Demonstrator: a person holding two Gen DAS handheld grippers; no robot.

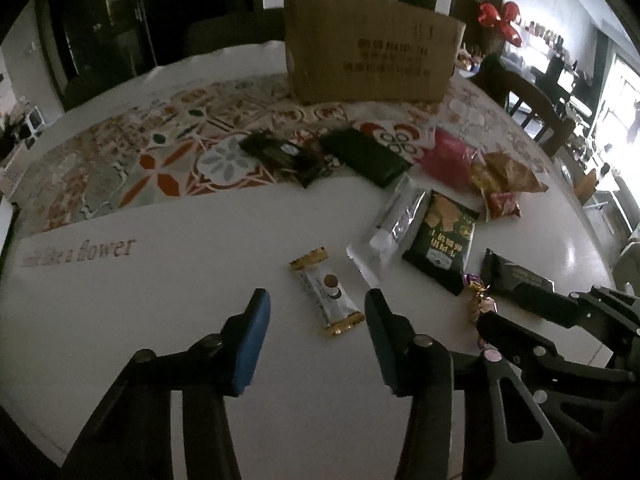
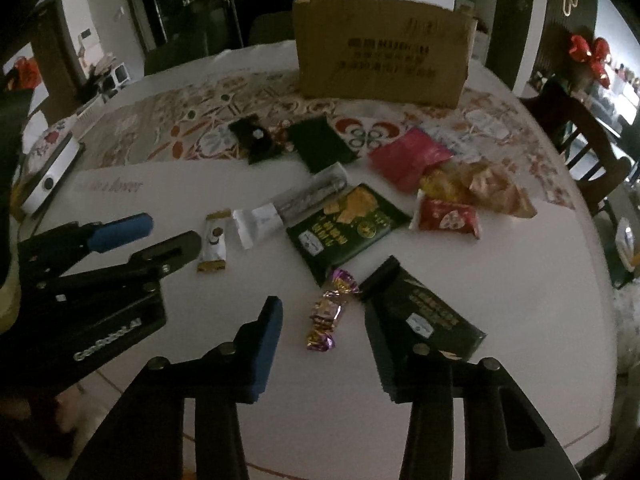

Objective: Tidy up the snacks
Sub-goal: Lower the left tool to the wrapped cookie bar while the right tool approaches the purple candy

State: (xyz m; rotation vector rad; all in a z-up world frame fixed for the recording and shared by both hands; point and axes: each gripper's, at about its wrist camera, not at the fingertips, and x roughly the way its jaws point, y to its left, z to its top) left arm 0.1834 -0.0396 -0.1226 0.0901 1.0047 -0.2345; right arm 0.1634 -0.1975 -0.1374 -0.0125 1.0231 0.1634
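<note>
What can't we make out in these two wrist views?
- Cardboard box interior: both views show only its outer wall.
- Print on the box: blurred, both views.
- Black snack packet near corner: right view, behind the right claw.
- Purple candy lower end: left view, behind the right claw's finger.

**Two wrist cameras, one shared spread of snacks**

Each fisheye looks forward and down along its own open jaws, low over the near edge of the counter (image 1: 160, 320), towards the cardboard box (image 1: 372, 48) at the far side. The left view sits nearest the gold-ended bar (image 1: 326, 294); the right view sits nearest the purple candy (image 2: 326, 312). Both share the box, the snack spread and each other's gripper at the frame edge
</note>
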